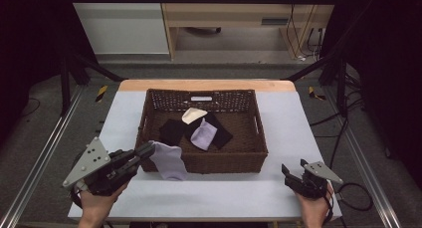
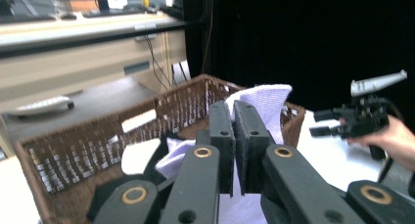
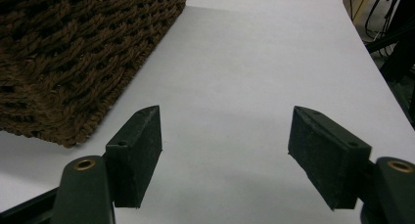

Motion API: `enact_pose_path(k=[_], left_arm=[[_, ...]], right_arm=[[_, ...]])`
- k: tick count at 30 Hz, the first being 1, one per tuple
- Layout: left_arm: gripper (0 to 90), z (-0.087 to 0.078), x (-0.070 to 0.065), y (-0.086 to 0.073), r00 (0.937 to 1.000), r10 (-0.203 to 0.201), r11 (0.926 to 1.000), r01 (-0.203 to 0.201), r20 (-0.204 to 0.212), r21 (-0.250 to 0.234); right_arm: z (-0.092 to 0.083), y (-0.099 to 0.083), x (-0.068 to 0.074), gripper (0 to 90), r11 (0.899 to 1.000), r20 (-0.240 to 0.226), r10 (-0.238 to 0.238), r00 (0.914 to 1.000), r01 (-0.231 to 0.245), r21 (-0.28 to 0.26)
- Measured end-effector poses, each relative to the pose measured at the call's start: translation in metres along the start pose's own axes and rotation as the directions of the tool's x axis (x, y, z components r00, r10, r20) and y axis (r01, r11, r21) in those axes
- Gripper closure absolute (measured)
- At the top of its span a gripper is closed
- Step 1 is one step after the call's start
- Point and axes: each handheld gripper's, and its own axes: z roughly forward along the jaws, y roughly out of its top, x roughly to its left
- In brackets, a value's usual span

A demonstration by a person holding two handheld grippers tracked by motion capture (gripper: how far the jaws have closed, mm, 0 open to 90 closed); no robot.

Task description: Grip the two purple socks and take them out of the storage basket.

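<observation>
Dark curtains close off both sides of the room, and a pale wooden desk stands at the back beyond the white worktop (image 1: 278, 118) in front of you. Near its middle sits a brown wicker basket (image 1: 249, 153), with the long sides running across your view.

Your left hand-held gripper (image 1: 144, 151) is at the near left corner of the basket, pointing toward it from the left. Its jaws are pressed together on a lavender sock (image 1: 169, 161), which they pinch near one end; the rest of the sock hangs down over the basket's near wall, on the outside, with its lower end close to the worktop. In the left gripper view the same sock (image 2: 264, 104) rises as a pale fold just behind the closed jaws of that gripper (image 2: 234, 136), with the basket (image 2: 88, 150) beyond.

Inside the basket lie more socks: a dark one (image 1: 171, 131) on the left, a cream one (image 1: 193, 115) toward the far wall, a second lavender one (image 1: 204, 135) near the middle, and another dark one (image 1: 219, 131) partly under it.

Your right hand-held gripper (image 1: 293, 174) is low over the near right part of the worktop, well apart from the basket's right corner. Its jaws stand wide with nothing between them; in the right gripper view (image 3: 225, 155) bare worktop (image 3: 254, 62) shows between them, with the basket's woven wall (image 3: 73, 48) off to the left.
</observation>
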Motion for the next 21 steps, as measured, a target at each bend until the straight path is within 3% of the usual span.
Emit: enact_pose_path(k=[2,6,13,14,17,18,19,21], left_arm=[[86.1,0.003,-0.001,-0.015,1.0000,-0.001,0.9985,0.001,-0.004,0.055],[86.1,0.006,-0.002,-0.029,1.0000,-0.009,0.9956,0.009,-0.002,0.094],[86.0,0.015,-0.003,-0.058,0.9995,-0.032,0.9821,0.031,0.001,0.186],[86.0,0.019,-0.003,-0.066,0.9993,-0.036,0.9766,0.034,0.006,0.212],[86.0,0.024,-0.004,-0.075,0.9992,-0.039,0.9704,0.036,0.008,0.239],[86.0,0.030,-0.004,-0.085,0.9987,-0.048,0.9611,0.043,0.013,0.273],[86.0,0.030,-0.004,-0.085,0.9987,-0.048,0.9611,0.043,0.013,0.273],[85.9,0.035,-0.004,-0.094,0.9986,-0.052,0.9505,0.045,0.014,0.307]], right_arm=[[0.000,0.000,0.000,28.6,1.000,-0.001,0.003,1.0000,-0.003,0.000],[0.000,0.000,0.000,28.6,1.000,0.000,0.008,1.0000,-0.008,-0.001],[0.000,-0.001,0.000,29.4,1.000,-0.003,0.015,0.9999,-0.015,0.000],[0.000,-0.001,0.000,29.4,1.000,-0.003,0.015,0.9999,-0.015,0.001],[0.000,-0.001,0.000,29.4,1.000,-0.007,0.017,0.9998,-0.017,0.000],[-0.001,-0.001,0.000,29.4,1.000,-0.007,0.014,0.9999,-0.014,-0.001],[-0.001,-0.001,0.000,29.4,1.000,-0.007,0.014,0.9999,-0.014,-0.001],[-0.001,-0.001,0.000,29.4,1.000,-0.006,0.013,0.9999,-0.013,-0.005]])
